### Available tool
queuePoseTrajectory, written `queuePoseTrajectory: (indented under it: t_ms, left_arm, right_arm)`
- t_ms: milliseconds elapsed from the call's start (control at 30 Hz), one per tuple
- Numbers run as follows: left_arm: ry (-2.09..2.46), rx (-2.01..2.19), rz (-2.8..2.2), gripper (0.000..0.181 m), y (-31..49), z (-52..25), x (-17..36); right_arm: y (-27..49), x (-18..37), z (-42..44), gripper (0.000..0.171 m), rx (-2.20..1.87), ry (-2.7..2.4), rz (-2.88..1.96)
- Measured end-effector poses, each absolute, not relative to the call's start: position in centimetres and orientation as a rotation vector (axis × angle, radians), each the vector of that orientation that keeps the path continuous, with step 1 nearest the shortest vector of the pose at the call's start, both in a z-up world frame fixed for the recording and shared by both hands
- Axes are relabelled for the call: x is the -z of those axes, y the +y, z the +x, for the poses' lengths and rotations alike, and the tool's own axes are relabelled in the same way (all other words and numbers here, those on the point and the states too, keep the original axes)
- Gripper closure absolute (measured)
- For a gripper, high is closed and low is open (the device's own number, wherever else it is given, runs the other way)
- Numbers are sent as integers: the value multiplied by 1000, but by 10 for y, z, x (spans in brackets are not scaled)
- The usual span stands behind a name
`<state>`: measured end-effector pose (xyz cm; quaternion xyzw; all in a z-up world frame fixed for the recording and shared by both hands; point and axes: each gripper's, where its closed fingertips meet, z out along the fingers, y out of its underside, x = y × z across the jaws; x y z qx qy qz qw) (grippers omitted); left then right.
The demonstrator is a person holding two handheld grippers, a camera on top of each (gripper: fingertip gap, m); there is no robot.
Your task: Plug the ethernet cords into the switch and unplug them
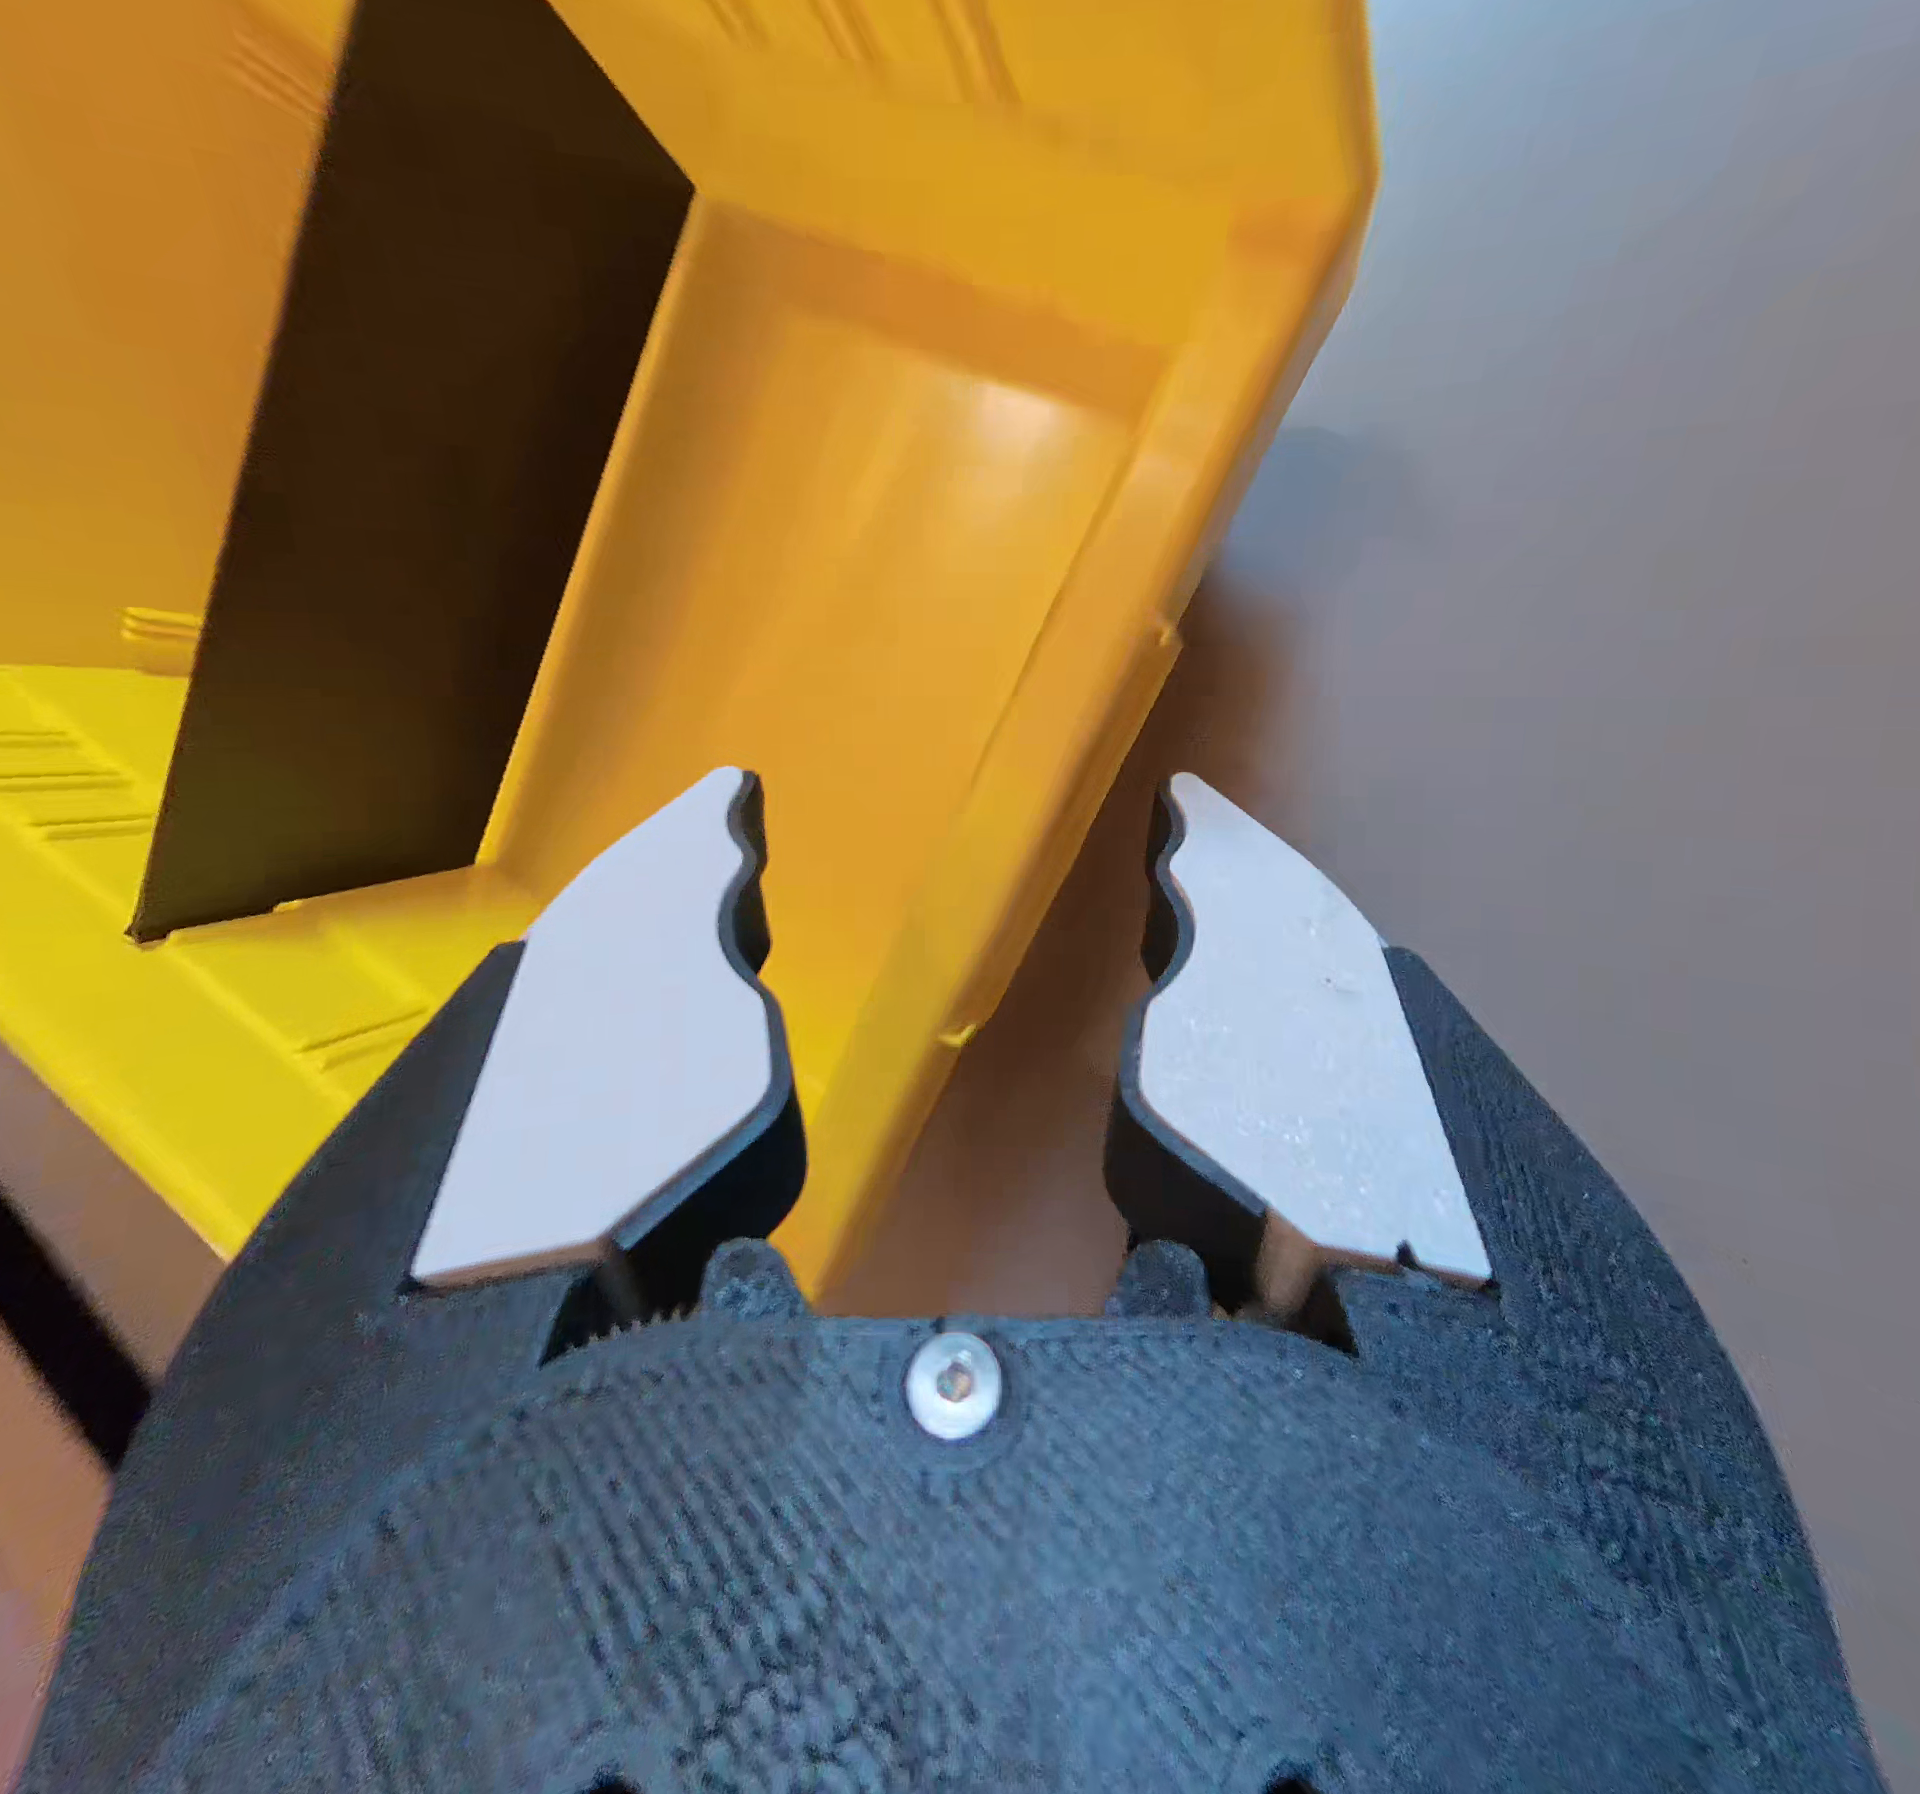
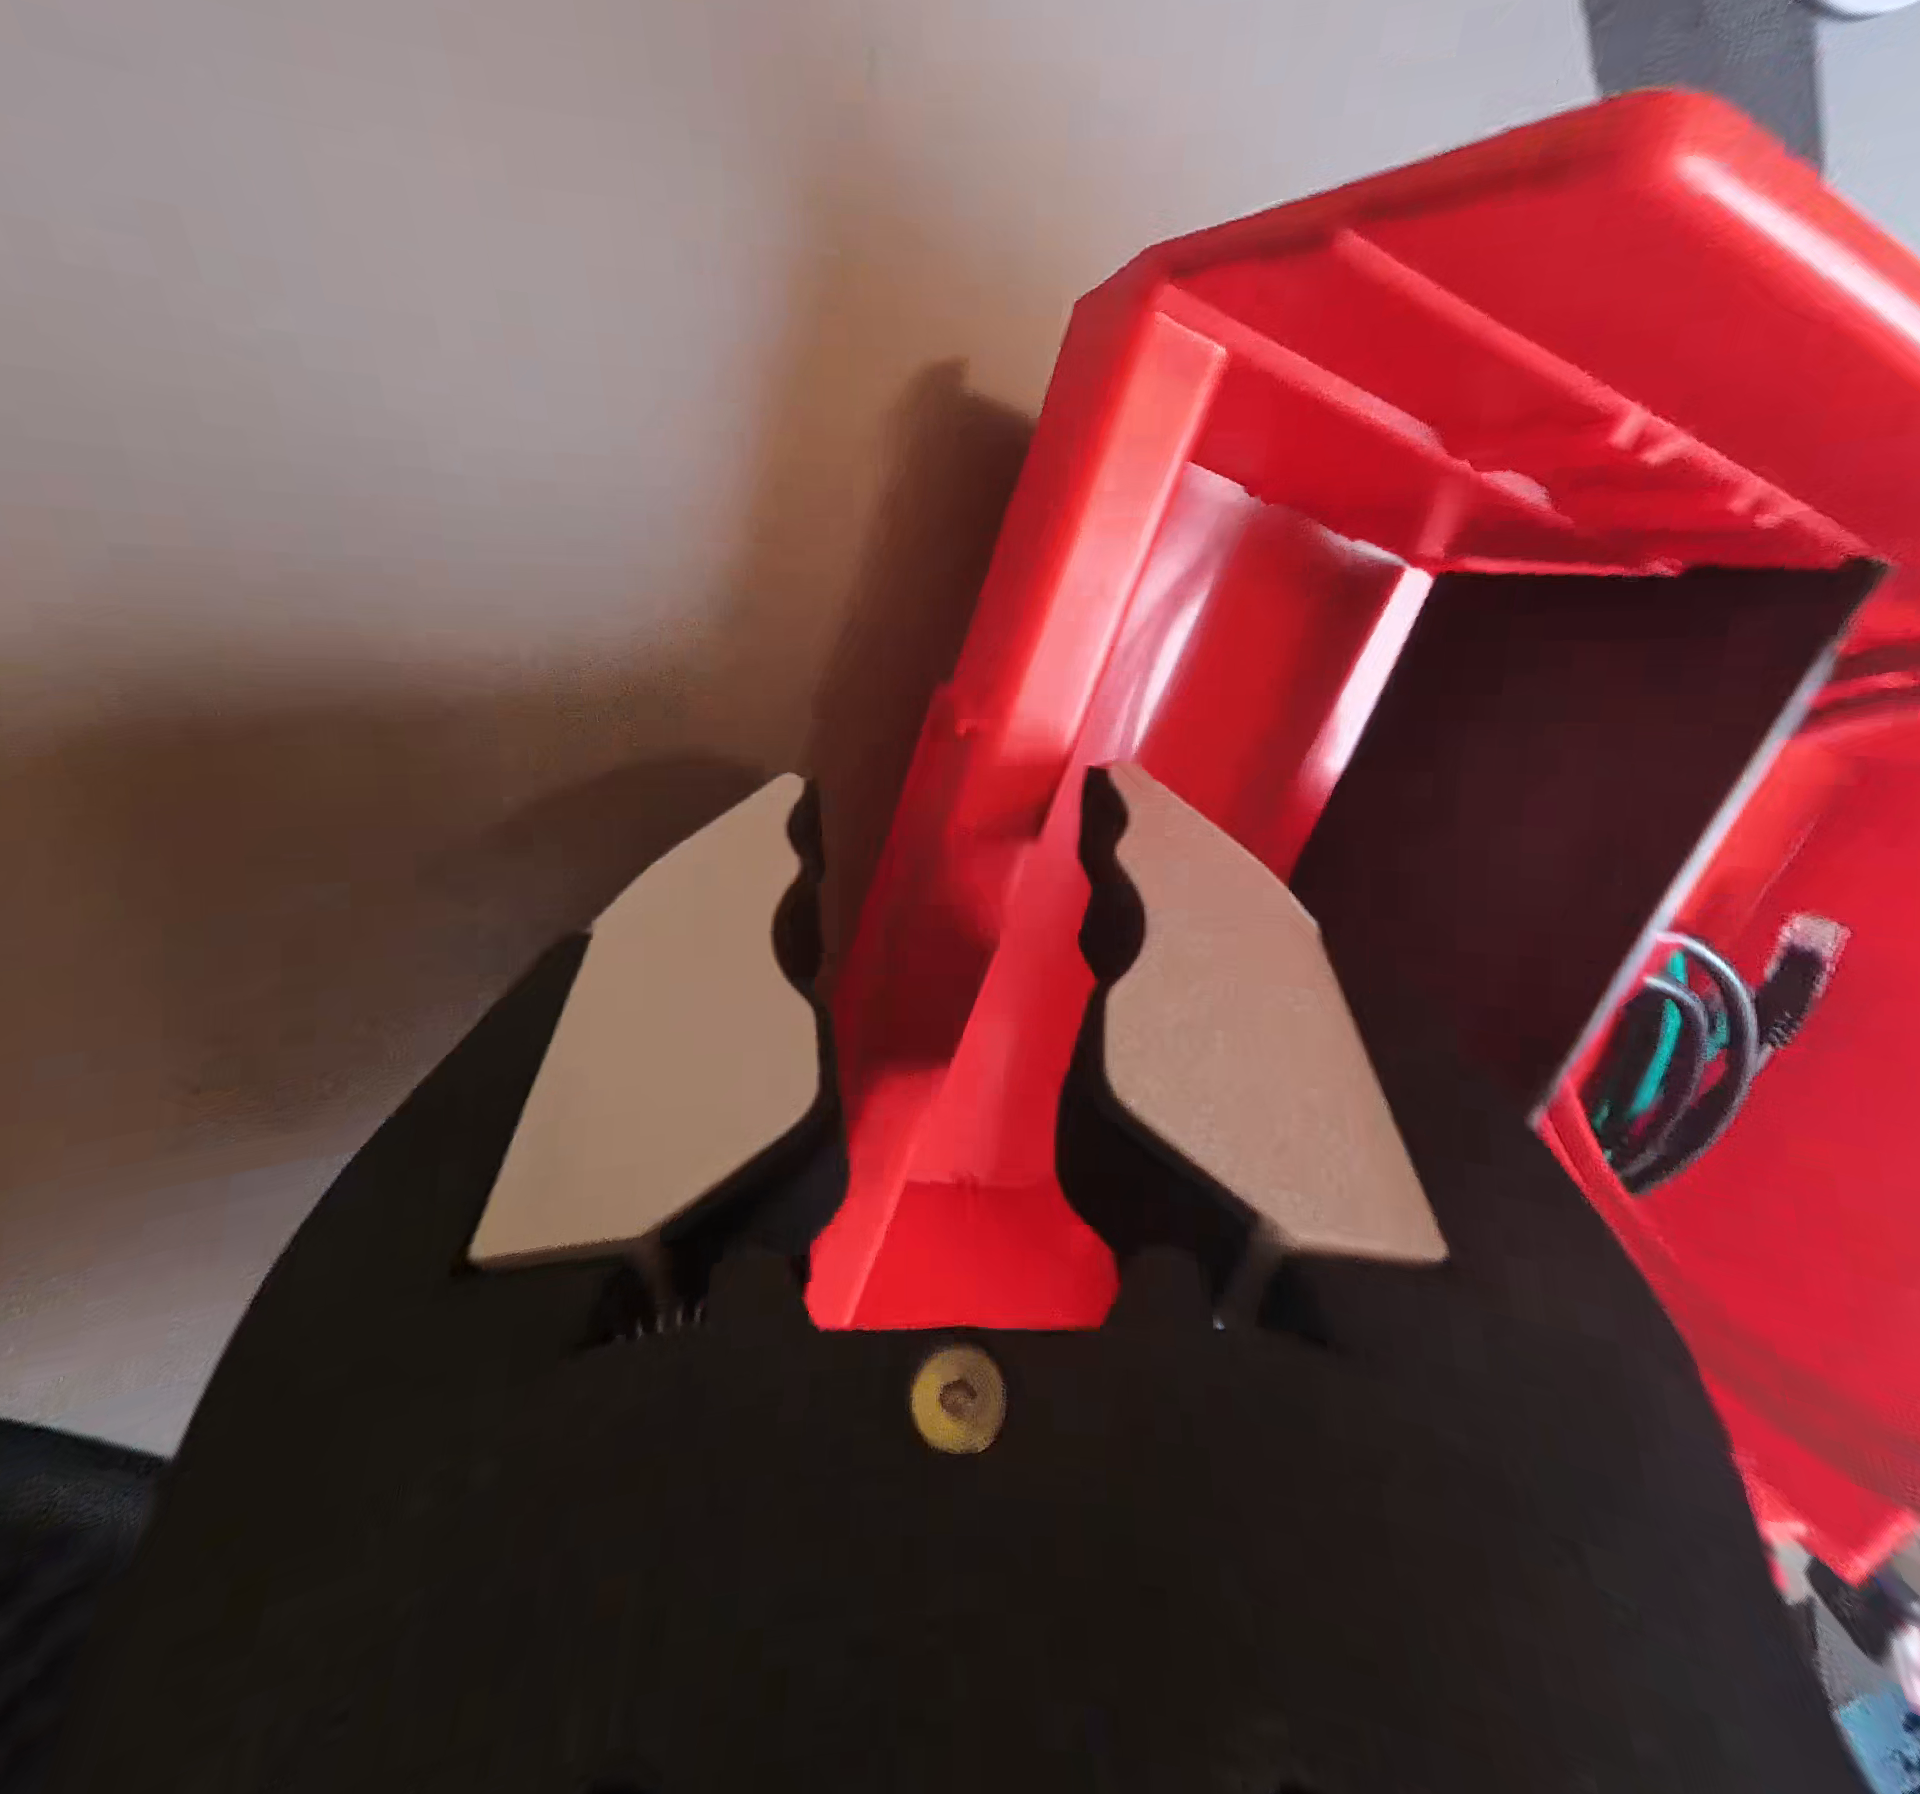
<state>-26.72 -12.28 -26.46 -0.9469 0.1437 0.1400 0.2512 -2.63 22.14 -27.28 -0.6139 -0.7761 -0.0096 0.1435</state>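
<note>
The left gripper (image 1: 956,799), a black printed body with two pale grey scalloped fingers, has its jaws apart with nothing pressed between them; the rim of a yellow moulded plastic storage bin (image 1: 935,456) runs up through the gap, and whether either finger touches it cannot be told. That bin lies tilted across the left wrist view, its dark open mouth facing the lower left, its ribbed outer wall filling the top of the picture. A brighter yellow ribbed plastic surface (image 1: 156,923) sits below the mouth at the left edge. The bin rests on a smooth pale grey-brown bench (image 1: 1610,601), and a dark bench edge shows at the lower left. The right gripper (image 2: 951,788), of the same build, has its jaws partly closed around the side wall of a red moulded plastic storage bin (image 2: 1455,373): the red rim runs down between the two fingers to the gripper's base, with the right finger inside the wall and the left finger outside it. The red bin is tipped, its dark mouth opening toward the right. Inside it, near the right edge of the view, lies a coiled bundle of dark and green ethernet cords (image 2: 1683,1058) with a plug end just beside it. The same bench (image 2: 416,394) spreads to the left. The switch is in neither view.
</note>
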Motion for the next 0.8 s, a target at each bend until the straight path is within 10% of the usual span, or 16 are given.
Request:
queuePoseTrajectory:
  t_ms: [33, 333, 800]
  left_arm:
    - [428, -430, -2618, 111, -126, -273, 270]
    - [672, -473, -2534, 147, -111, -264, 292]
    - [979, -482, -2304, 148, -20, -153, 289]
  right_arm:
    - [223, 280, -29, 133, 55, -2249, -1765]
    - [188, 282, 14, 141, 204, -2380, -1407]
    - [67, 277, 106, 138, -21, -2250, -1072]
